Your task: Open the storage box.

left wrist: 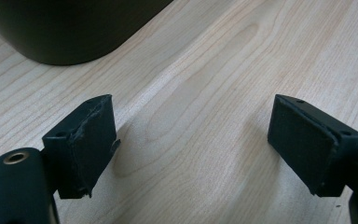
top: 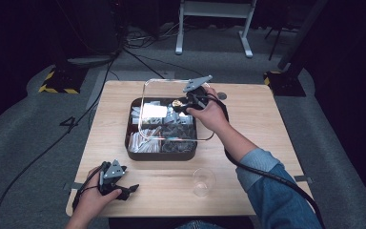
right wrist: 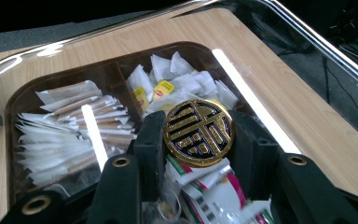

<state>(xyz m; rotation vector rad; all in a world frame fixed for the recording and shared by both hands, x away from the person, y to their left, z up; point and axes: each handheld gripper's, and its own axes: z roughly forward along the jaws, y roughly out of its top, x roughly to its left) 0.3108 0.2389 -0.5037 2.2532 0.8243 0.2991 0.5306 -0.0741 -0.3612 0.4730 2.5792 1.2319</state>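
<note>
A dark compartment box (top: 159, 155) stands mid-table with several paper sachets and tea bags (right wrist: 70, 135) in it. Above it hangs a clear lid (top: 153, 110), tilted, its rim (right wrist: 317, 42) off the box (right wrist: 10, 116). My right gripper (top: 181, 106) is shut on the lid's round gold-and-black knob (right wrist: 198, 132), one black finger on each side. My left gripper (top: 126, 191) rests near the table's front left corner. It (left wrist: 193, 140) stands open over bare wood, with a corner of the box (left wrist: 65, 28) beyond it.
An upturned clear glass (top: 203, 181) stands on the table near the front edge, right of centre. A small round disc (top: 221, 95) lies behind the box at the right. Cables trail over the grey floor beyond the table.
</note>
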